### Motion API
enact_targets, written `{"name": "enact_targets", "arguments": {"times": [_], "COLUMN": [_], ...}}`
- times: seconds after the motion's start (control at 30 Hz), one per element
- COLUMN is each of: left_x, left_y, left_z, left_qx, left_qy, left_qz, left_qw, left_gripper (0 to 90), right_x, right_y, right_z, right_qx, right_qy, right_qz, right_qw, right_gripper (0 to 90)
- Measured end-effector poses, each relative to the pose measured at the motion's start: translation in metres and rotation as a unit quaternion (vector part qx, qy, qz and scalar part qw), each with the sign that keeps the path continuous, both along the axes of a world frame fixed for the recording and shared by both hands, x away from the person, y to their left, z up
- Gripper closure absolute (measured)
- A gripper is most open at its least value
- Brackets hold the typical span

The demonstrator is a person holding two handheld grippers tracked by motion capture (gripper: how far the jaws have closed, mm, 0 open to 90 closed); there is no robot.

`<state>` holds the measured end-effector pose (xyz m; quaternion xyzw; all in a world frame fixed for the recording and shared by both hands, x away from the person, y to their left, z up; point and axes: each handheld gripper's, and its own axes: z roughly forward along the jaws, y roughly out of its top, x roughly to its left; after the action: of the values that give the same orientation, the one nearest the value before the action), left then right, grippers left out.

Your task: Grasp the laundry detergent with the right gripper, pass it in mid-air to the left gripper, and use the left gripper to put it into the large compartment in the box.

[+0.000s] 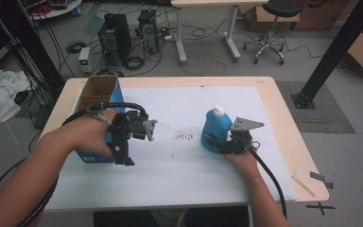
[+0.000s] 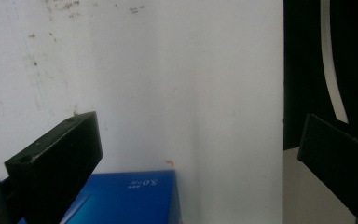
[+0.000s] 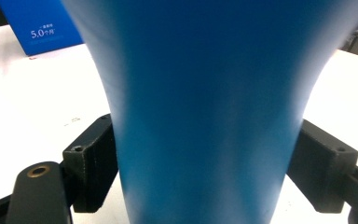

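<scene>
Right gripper view: jaws clamp blue bottle | high view: white cap | left jaws wide

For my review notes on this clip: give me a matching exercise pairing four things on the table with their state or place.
Things:
1. blue bottle
2. cardboard box
3. left gripper
4. white mat

States or places:
A. open-topped, at the table's left edge
B. jaws apart, nothing between them
C. upright, between the right gripper's jaws
D. flat on the table, with dark specks in the middle

Pairs: 1-C, 2-A, 3-B, 4-D
</scene>
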<state>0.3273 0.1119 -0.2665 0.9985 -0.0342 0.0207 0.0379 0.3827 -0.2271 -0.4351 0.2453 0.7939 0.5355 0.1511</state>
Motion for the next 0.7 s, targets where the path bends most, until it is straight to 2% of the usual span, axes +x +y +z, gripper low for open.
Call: {"name": "enact_targets", "arguments": {"times": [0.27,0.7], "left_x": [0.0004,0.0008], "left_y": [-0.0002,-0.0003], "left_z": [-0.0009,-0.002], "left_qx": [-0.001,0.002], "left_qy": [-0.001,0.0], "left_qz": [-0.002,-0.002], "left_qw": [1.0,1.0], "left_gripper": [0.1,0.1], "right_x": [-0.0007,-0.0015], "right_y": [0.0007,0.0007], "right_z": [0.0004,-0.0003], "right_qx": [-0.001,0.001], "right_qy": [-0.002,-0.001], "right_qz": [0.003,0.001], "right_qw": [1.0,1.0], "right_gripper": [25.0,28.9]}}
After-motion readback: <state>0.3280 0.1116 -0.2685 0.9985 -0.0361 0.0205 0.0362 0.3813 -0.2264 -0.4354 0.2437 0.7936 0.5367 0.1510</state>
